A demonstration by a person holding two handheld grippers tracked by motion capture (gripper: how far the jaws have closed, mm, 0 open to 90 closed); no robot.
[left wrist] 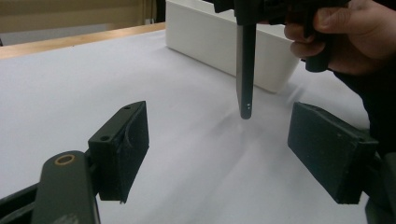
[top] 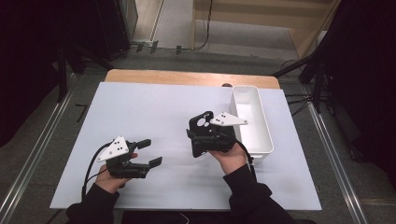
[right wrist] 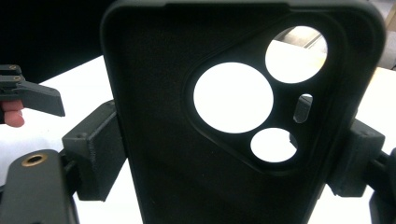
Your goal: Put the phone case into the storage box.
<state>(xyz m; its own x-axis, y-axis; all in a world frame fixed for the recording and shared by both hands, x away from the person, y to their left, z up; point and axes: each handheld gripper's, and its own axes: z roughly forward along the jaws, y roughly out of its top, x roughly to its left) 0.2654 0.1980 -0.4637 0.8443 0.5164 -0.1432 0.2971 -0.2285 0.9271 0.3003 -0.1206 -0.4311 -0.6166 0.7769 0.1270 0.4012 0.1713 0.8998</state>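
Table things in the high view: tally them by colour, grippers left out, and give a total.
Black: 1, the phone case, clamped in the right gripper
White: 1, the open bin, at the right side of the table
Total: 2

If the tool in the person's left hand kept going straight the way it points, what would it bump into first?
Most likely the black phone case, which the right tool holds upright. It hangs edge-on between the left tool's open jaws. The white bin stands behind it. Depth is hard to judge.
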